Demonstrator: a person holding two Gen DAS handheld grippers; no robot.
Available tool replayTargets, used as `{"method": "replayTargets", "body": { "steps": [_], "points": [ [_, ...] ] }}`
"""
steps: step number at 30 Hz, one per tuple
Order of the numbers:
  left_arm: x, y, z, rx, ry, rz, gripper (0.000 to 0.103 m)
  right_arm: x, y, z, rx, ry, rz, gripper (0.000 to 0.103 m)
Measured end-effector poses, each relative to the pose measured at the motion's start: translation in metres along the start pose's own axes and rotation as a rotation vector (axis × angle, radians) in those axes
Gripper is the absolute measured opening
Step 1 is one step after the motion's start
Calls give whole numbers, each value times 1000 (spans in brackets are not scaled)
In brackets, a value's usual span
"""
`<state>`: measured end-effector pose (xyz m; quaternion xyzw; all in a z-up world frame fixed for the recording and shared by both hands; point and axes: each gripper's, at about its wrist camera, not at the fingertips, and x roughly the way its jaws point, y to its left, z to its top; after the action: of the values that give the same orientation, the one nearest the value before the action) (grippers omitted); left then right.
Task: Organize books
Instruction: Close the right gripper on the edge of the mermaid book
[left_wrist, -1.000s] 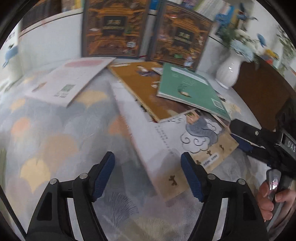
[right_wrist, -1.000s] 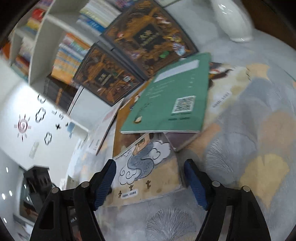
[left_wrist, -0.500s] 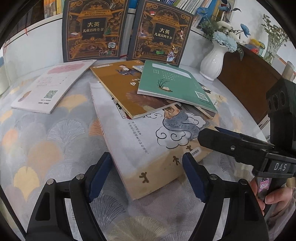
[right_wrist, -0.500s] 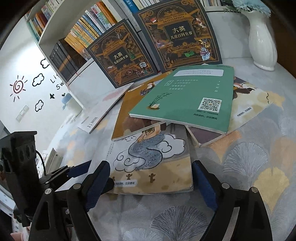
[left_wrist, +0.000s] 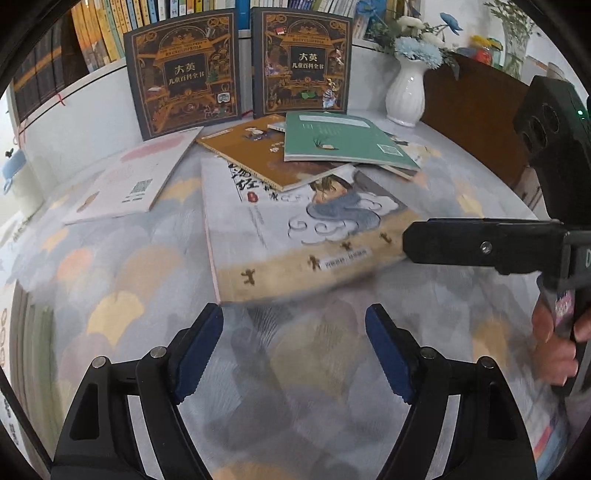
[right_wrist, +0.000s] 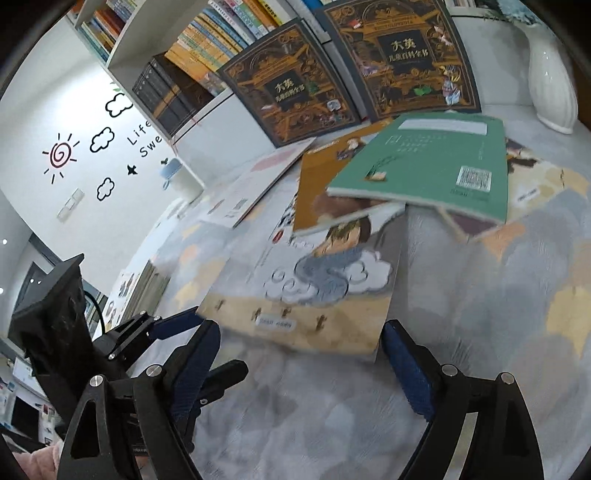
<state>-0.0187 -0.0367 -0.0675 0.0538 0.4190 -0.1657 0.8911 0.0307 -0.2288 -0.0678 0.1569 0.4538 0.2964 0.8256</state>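
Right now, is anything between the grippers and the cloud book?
Nothing visible between either hand-held gripper and the cloud book. But the orange book lies on its far end, under the green book.

The orange book hides the cloud book's far corner; its label text is too blurred to read.

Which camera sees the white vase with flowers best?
The left wrist view: it shows the whole white vase upright with its blue and white flowers. The right wrist view shows only the vase's body at the edge, flowers cut off.
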Motion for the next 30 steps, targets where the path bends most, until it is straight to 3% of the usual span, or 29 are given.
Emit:
{"method": "replayTargets", "body": {
  "steps": [3,7,10,12,16,20,24,30],
  "points": [
    [-7,13,4,-25,-43,18,79,-2,-14,8,83,-25,24,87],
    [31,40,23,-135,96,-11,79,17,-32,31,166,-1,-15,86],
    [40,47,34,-196,82,-44,79,29,-31,43,175,24,13,86],
    [43,40,40,-180,90,-84,82,35,-26,47,165,57,-17,87],
    [43,23,39,-113,101,-10,80,35,-14,43,97,90,-46,87],
    [29,28,28,-150,104,-71,80,27,-13,35,119,101,-17,87],
    [3,24,14,-156,92,-82,80,24,-3,20,112,134,8,87],
    [-45,6,-27,-150,90,-123,80,8,26,-21,82,194,67,87]
  ]
}}
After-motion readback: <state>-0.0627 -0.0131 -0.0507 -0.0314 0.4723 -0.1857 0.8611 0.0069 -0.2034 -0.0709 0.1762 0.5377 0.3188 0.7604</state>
